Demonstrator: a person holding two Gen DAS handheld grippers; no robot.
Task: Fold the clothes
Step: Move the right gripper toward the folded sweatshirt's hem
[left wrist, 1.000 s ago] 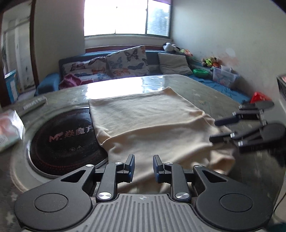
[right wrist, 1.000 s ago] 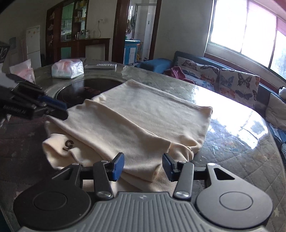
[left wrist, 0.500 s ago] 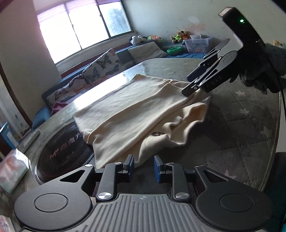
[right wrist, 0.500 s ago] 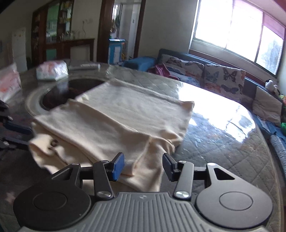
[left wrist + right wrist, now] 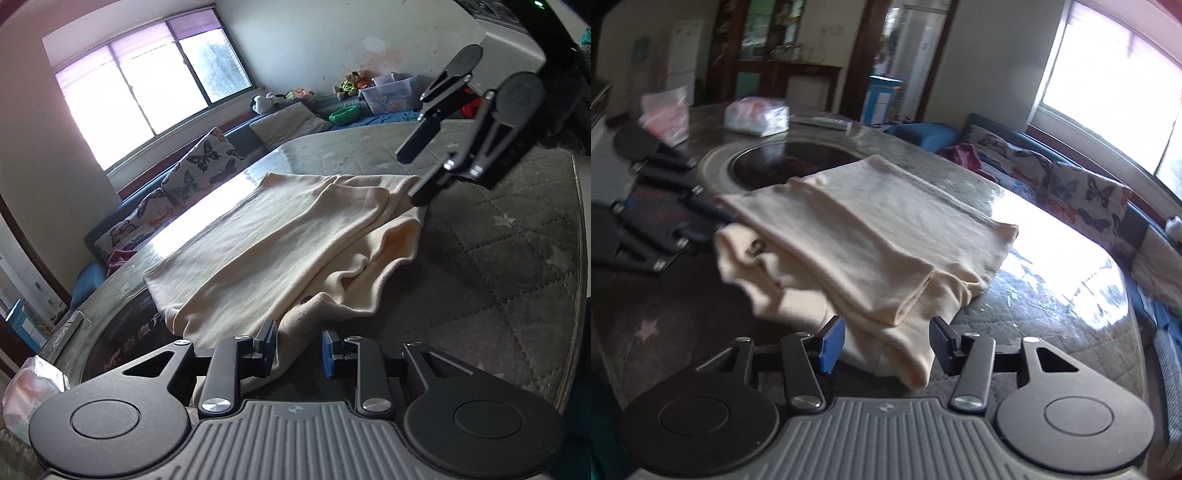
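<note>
Both sets of fingers sit parted, nothing pinched: left gripper (image 5: 298, 349) low at the cream garment's (image 5: 280, 243) near hem, right gripper (image 5: 887, 345) straddling its folded corner. Garment lies mid-desk (image 5: 498, 251), partly over the dark round inset (image 5: 783, 164).

1. Daylight pours through the window (image 5: 147, 92), which is blown out to white in both views.
2. A strong glare streak lies on the glossy counter (image 5: 207, 218), washing out its surface beside the cloth (image 5: 280, 251).
3. The room away from the window is dim, with dark corners.
4. Fisheye bending curves walls and frames at the edges.
5. In the right wrist view the left claw (image 5: 701, 221) is smeared by motion blur.
</note>
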